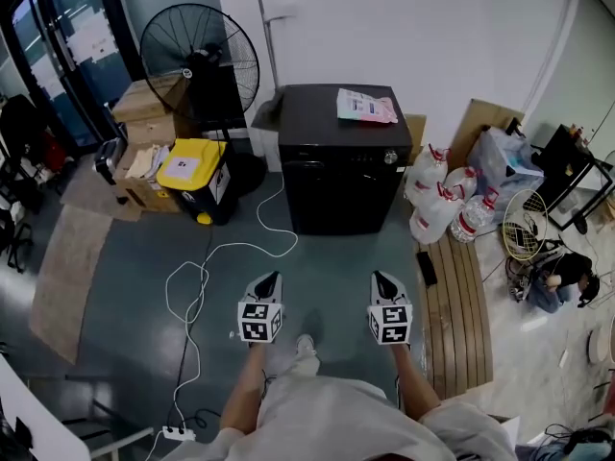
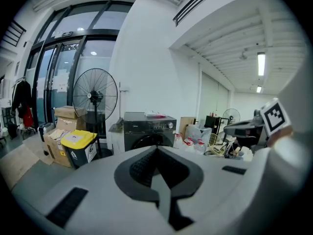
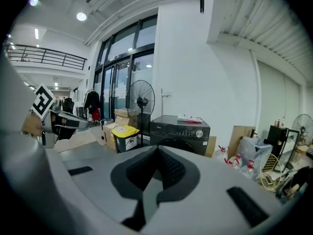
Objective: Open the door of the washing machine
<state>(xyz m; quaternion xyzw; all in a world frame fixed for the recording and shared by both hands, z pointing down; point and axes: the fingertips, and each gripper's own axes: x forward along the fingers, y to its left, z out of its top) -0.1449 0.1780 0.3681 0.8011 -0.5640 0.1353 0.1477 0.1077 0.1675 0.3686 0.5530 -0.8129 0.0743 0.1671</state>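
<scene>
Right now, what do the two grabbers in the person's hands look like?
The light grey left gripper and matching right gripper each carry a white cube with black square markers and end in dark, ribbed, pointed fingers. The person wears a pale top.

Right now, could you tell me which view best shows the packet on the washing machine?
The head view: it looks down onto the whole packet. Both gripper views catch it edge-on, as a thin sliver.

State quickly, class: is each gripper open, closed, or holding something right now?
Left gripper: closed, holding nothing.
Right gripper: closed, holding nothing.
</scene>
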